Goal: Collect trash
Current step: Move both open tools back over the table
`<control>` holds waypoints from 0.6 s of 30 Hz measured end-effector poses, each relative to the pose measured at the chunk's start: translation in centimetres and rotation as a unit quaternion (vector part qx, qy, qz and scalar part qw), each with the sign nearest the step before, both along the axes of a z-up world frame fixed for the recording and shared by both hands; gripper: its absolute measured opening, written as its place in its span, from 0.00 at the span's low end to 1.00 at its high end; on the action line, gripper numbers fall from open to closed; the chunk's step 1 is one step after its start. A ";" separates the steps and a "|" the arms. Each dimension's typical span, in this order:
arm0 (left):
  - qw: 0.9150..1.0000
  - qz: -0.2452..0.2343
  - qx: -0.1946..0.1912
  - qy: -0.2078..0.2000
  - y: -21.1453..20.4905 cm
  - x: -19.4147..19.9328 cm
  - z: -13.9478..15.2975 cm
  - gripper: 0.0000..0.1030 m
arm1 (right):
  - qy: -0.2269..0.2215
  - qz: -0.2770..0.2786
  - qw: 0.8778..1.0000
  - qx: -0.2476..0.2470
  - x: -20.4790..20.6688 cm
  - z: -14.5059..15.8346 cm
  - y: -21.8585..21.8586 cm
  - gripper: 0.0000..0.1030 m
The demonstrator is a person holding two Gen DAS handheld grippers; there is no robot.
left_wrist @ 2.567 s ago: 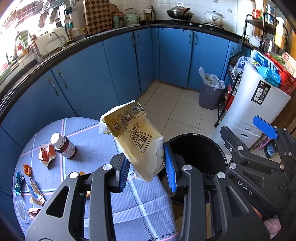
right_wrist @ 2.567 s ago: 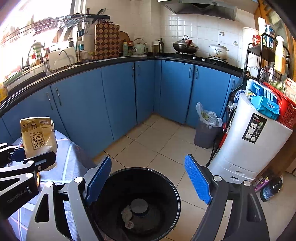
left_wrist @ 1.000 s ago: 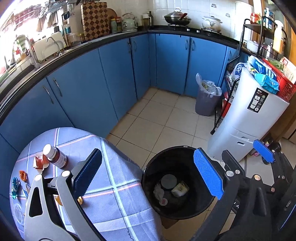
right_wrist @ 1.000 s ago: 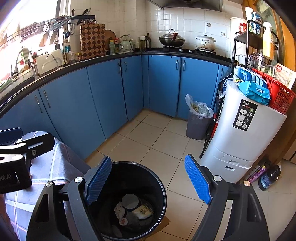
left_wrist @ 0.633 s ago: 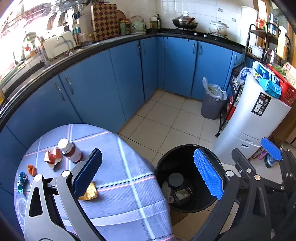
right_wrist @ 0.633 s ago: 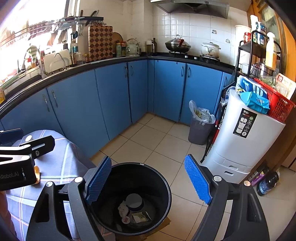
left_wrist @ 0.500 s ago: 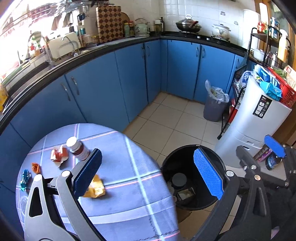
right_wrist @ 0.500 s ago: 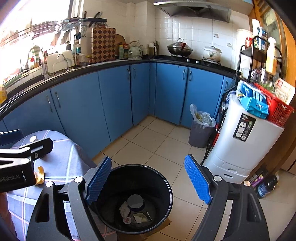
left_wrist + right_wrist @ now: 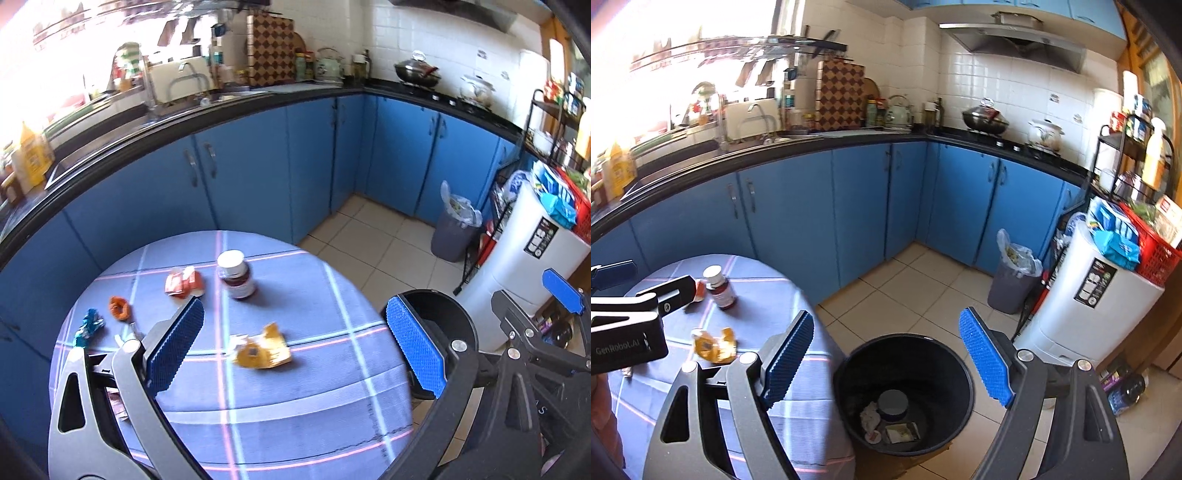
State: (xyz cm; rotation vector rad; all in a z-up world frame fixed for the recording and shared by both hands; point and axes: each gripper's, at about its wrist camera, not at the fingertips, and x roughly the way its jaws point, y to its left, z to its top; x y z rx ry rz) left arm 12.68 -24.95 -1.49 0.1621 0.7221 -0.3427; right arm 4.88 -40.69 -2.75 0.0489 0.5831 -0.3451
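My left gripper [image 9: 295,347] is open and empty, hovering above the round table [image 9: 303,413] just over a crumpled yellow wrapper [image 9: 260,352]. Beyond it stand a brown pill bottle [image 9: 236,275], an orange-white wrapper [image 9: 184,282], an orange scrap [image 9: 119,307] and a teal scrap [image 9: 86,326]. My right gripper [image 9: 886,350] is open and empty above the black trash bin [image 9: 905,391], which holds the yellow bag [image 9: 903,432] and other trash. The wrapper [image 9: 714,345] and bottle [image 9: 718,288] also show in the right wrist view.
Blue kitchen cabinets [image 9: 258,177] curve behind the table. A grey lined bin [image 9: 1014,280] and a white drawer unit [image 9: 1082,306] topped by a red basket [image 9: 1156,254] stand on the tiled floor at right. The black bin's rim [image 9: 443,299] sits beside the table edge.
The left gripper dropped the yellow bag into the black bin, opened, and swung left back over the table. The right gripper stayed open near the bin.
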 end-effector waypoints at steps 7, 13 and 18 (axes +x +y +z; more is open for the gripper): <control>0.999 0.036 -0.014 0.000 5.3 0.2 0.3 0.95 | 0.006 0.036 0.999 -0.010 1.6 0.3 4.6 0.77; 0.997 0.069 -0.026 0.005 9.9 0.8 0.1 0.95 | 0.009 0.062 0.998 -0.020 3.1 0.4 8.4 0.77; 0.996 0.087 -0.030 0.010 12.9 1.0 -0.5 0.95 | 0.017 0.077 0.997 -0.025 4.0 0.2 10.8 0.77</control>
